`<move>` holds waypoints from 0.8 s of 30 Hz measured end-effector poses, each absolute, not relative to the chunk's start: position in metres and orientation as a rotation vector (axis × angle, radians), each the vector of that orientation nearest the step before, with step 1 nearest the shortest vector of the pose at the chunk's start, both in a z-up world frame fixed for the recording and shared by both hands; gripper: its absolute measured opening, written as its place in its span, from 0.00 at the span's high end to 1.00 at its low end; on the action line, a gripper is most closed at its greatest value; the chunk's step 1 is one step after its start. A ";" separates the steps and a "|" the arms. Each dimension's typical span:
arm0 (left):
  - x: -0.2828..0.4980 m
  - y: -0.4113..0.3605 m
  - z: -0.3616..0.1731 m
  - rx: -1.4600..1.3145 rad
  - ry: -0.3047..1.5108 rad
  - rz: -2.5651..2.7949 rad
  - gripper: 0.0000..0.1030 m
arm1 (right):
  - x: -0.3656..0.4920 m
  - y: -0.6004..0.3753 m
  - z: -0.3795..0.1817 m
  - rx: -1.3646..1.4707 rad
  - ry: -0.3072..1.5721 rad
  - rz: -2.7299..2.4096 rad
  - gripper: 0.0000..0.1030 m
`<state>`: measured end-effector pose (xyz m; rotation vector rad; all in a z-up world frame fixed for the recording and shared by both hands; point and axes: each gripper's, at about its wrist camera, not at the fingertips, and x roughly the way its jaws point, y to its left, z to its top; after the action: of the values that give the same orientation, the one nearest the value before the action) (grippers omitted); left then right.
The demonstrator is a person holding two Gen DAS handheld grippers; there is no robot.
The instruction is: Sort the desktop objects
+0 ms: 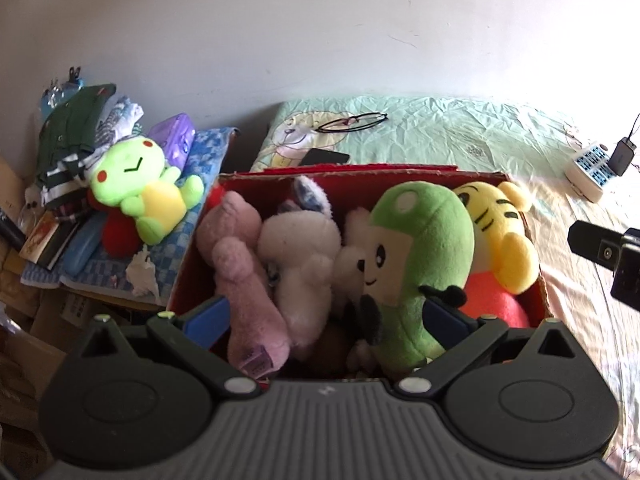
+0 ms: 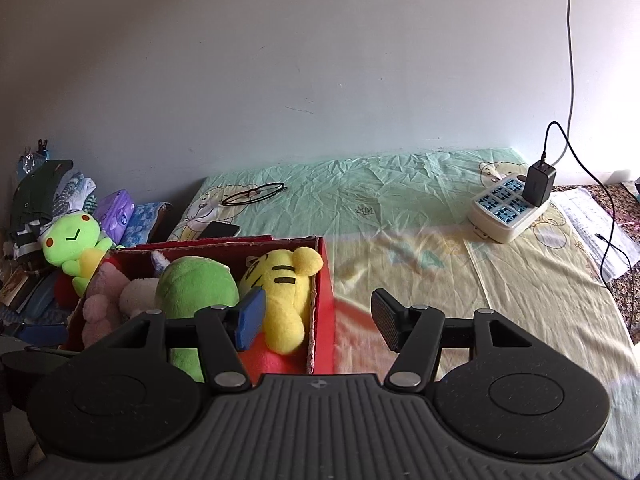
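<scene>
A red cardboard box (image 1: 360, 171) (image 2: 325, 280) sits on the bed and holds several plush toys: a pink one (image 1: 240, 264), a white one (image 1: 304, 256), a green-hooded one (image 1: 420, 256) (image 2: 192, 284) and a yellow tiger (image 1: 500, 232) (image 2: 284, 292). My left gripper (image 1: 326, 318) is open wide just above the box, its blue fingers either side of the pink, white and green toys, holding nothing. My right gripper (image 2: 318, 320) is open and empty over the box's right wall. A lime frog plush (image 1: 140, 192) (image 2: 74, 240) lies left of the box.
Glasses (image 1: 352, 122) (image 2: 254, 194) and a dark phone (image 1: 326, 157) (image 2: 219, 230) lie on the sheet behind the box. A power strip with a charger (image 2: 508, 208) (image 1: 592, 170) sits at the right. Clothes, books and a purple pack (image 1: 176, 140) pile at the left.
</scene>
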<state>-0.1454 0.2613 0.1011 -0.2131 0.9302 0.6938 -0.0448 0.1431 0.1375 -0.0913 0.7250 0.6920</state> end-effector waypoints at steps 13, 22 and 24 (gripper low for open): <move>-0.157 0.285 0.096 -0.268 0.953 0.654 0.01 | -0.060 0.165 0.135 -0.093 0.735 0.686 0.37; -0.165 0.302 0.095 -0.278 0.946 0.682 0.01 | -0.065 0.186 0.133 -0.114 0.734 0.718 0.37; -0.166 0.306 0.095 -0.288 0.944 0.679 0.01 | -0.065 0.189 0.133 -0.118 0.735 0.722 0.37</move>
<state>-0.1657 0.3058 0.0948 -0.2879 0.9443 0.6792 -0.0650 0.1887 0.1325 -0.1177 0.7345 0.7215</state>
